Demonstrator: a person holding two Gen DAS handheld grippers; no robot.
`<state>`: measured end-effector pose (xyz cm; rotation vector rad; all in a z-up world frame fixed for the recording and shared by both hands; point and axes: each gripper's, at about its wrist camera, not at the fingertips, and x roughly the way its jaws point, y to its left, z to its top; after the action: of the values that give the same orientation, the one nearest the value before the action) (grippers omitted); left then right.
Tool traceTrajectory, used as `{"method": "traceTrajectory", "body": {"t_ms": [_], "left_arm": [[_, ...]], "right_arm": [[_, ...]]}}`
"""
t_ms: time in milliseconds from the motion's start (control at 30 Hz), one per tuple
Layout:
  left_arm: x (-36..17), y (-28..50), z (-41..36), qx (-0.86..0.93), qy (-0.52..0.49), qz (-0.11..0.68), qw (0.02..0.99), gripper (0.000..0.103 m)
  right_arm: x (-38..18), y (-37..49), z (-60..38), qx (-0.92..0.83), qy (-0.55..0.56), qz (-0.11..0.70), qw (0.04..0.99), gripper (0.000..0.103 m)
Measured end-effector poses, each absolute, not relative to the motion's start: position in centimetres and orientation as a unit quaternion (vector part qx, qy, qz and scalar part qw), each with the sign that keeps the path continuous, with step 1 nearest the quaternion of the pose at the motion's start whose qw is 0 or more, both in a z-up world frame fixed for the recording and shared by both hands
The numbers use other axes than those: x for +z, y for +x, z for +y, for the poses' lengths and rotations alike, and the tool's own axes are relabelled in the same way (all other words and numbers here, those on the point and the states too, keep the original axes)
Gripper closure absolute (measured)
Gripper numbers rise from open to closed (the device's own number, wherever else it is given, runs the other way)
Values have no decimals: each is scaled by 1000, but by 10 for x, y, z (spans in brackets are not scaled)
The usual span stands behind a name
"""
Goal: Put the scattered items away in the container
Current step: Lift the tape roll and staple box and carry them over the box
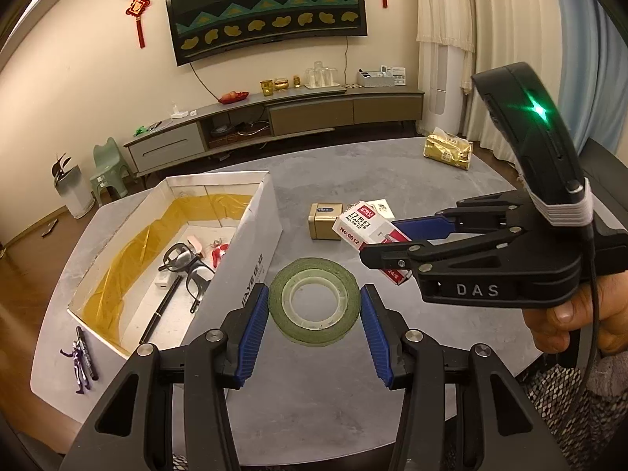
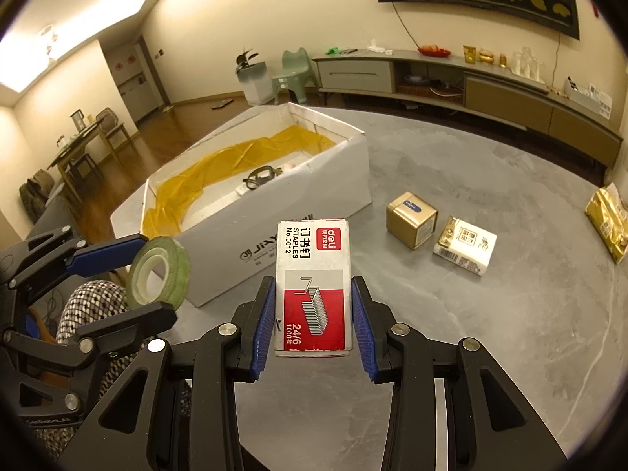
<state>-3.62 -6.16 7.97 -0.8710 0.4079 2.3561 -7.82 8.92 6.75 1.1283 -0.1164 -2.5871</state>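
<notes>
The left gripper (image 1: 314, 333) has its fingers clamped on the tape (image 1: 314, 300). The right gripper (image 2: 313, 324) squeezes the staples (image 2: 313, 286). Both sit just right of the box (image 2: 251, 200). Lift each over the wall first, then let go low inside.

A wall-mounted television (image 1: 267, 8) hangs above a low cabinet (image 1: 274, 117), beside a green stool (image 1: 109, 167).
</notes>
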Motion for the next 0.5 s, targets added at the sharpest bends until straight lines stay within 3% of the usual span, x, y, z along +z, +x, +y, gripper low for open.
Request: {"method": "traceTrajectory", "body": {"t_ms": [500], "left_arm": [[90,-51,-91,895,-321,129,282,54]], "right_arm": [[96,-79,57,-915,367,-32,165,64]]}}
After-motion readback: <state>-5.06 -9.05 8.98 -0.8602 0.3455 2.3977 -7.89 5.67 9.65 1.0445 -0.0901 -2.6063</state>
